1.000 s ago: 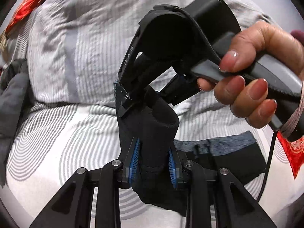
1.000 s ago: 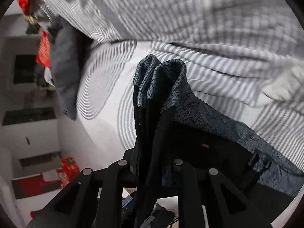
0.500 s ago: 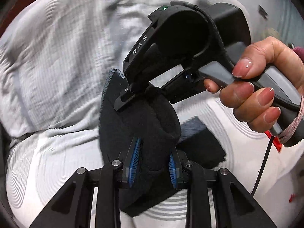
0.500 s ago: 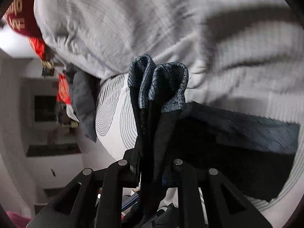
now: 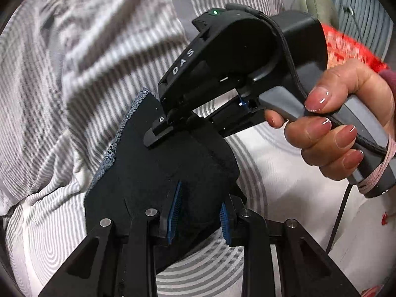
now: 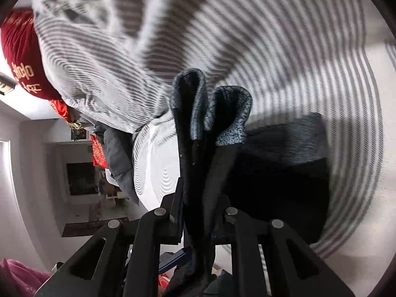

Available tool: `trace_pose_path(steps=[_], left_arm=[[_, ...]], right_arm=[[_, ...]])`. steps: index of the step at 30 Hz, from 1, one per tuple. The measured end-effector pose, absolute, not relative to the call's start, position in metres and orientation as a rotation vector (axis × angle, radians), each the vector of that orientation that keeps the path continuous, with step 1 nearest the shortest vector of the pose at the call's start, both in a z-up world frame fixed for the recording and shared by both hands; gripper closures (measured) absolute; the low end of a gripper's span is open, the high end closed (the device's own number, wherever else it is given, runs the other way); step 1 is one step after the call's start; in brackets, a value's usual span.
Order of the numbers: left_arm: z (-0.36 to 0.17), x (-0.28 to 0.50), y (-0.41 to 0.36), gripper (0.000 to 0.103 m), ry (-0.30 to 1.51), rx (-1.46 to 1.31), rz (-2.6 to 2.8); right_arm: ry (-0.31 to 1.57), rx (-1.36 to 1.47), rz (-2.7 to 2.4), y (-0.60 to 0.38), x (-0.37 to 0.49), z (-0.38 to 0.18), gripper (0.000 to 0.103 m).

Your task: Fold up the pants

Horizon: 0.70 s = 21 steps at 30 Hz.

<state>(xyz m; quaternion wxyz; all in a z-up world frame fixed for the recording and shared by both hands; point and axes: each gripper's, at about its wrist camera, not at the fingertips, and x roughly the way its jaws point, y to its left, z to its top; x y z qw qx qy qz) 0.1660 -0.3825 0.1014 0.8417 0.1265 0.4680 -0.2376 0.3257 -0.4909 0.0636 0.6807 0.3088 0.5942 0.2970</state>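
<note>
Pants hang dark between both tongs, above the striped bed. Left tongs still pinch a thick fold. Right tongs still pinch the hem, now raised higher, with more bed sheet showing underneath than before.

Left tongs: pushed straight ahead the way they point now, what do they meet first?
Probably the right tongs, clamped on the same dark pants just ahead of the left tongs; the striped bedding lies beyond. Depth is uncertain.
</note>
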Motion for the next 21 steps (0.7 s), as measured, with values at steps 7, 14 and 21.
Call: trace_pose_path(steps=[7, 14, 21], left_arm=[[0.061, 0.165, -0.412, 0.073, 1.052, 0.325, -0.491], [0.041, 0.159, -0.429, 0.054, 1.091, 0.381, -0.498], [0.061, 0.152, -0.415, 0.05, 1.107, 0.318, -0.523]], right_arm=[[1.358, 0.742, 0.662, -0.519, 0.331, 0.012, 0.087], [1.376, 0.736, 0.631, -0.532, 0.326, -0.018, 0.085], [1.382, 0.641, 0.496, -0.554, 0.314, 0.004, 0.058]])
